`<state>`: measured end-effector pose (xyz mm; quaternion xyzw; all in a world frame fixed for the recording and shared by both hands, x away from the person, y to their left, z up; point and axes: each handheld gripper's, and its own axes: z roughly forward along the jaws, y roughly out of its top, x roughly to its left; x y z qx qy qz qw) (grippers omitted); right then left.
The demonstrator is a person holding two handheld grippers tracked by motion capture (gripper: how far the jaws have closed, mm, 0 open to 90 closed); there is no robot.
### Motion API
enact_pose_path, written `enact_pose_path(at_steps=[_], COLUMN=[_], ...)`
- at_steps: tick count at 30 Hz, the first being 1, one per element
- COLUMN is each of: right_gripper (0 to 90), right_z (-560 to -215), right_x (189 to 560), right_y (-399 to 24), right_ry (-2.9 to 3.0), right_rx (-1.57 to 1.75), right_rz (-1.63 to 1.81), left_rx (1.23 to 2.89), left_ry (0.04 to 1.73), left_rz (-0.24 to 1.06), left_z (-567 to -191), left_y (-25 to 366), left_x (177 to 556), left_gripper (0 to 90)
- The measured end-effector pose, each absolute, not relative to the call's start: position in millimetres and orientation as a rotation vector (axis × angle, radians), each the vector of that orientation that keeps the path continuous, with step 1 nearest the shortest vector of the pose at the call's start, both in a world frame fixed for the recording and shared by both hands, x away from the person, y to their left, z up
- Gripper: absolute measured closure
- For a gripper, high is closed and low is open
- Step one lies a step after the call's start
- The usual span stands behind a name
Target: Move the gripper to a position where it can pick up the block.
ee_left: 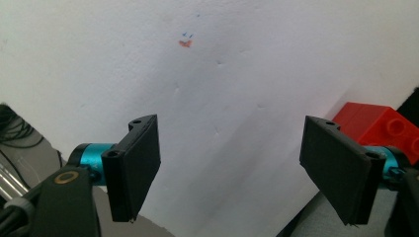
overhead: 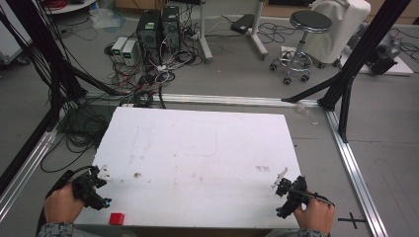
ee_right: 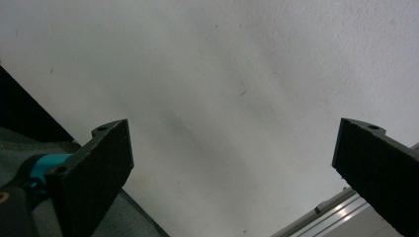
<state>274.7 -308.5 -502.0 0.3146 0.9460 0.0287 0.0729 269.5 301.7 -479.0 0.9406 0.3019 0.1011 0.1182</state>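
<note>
At the near left corner of the white surface (overhead: 197, 148), a single red brick (overhead: 116, 218) lies close to the front edge, studs up as far as the left gripper view shows. The left gripper (overhead: 96, 190) hovers just beside it, above and slightly to the left, with its fingers (ee_left: 133, 168) spread wide and nothing between them. In the left gripper view the red brick (ee_left: 380, 123) sits off to one side, partly behind one finger, not yet within the gap. The right gripper (overhead: 286, 192) rests well apart at the near right corner, fingers (ee_right: 94, 173) likewise wide open and empty.

The step in hand appears to be the approach to the brick. Recommended procedure:

1. Swing the left gripper until the brick is centred between both fingers.
2. Descend with the fingers kept open, so that they straddle the flat side walls rather than the studs.
3. Close only when both pads face the walls squarely; a skewed grip may push the brick over the nearby front edge.
</note>
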Motion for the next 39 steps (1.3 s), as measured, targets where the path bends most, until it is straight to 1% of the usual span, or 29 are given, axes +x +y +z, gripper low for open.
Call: enact_pose_path(at_steps=[3,4,6,8,9,12,13,14,20,25,39], right_gripper=[1.3,1.3,1.3,1.4,1.3,1.3,1.4,1.3,1.3,1.4,1.3], right_z=[-502,-502,-502,-502,-502,-501,-501,-501,-501,-501,-502], right_x=[275,275,275,275,274,275,275,275,274,275,275], right_y=[-309,-310,-309,-309,-309,-309,-309,-309,-308,-308,-310], right_ry=[2.841,2.839,2.835,2.834,2.833,2.834,2.835,2.835,2.838,2.834,2.843], right_rx=[0.946,0.947,0.95,0.952,0.95,0.948,0.949,0.946,0.951,0.95,0.941], right_rz=[0.087,0.087,0.092,0.09,0.094,0.093,0.097,0.098,0.096,0.094,0.099], left_rx=[2.759,2.774,2.768,2.799,2.799,2.825,2.846,2.846,2.872,2.907,2.98], left_ry=[0.847,0.792,0.775,0.681,0.681,0.58,0.513,0.513,0.374,0.285,0.118], left_rz=[0.297,0.293,0.289,0.285,0.285,0.271,0.259,0.259,0.208,0.167,0.078], left_z=[-478,-476,-475,-474,-474,-472,-472,-472,-473,-474,-479], left_y=[301,301,300,299,299,298,297,297,295,291,279], left_x=[268,266,265,262,262,258,256,256,249,246,237], left_gripper=[23.8,23.9,23.8,23.9,24.0,24.0,24.1,24.1,24.1,24.1,24.1])
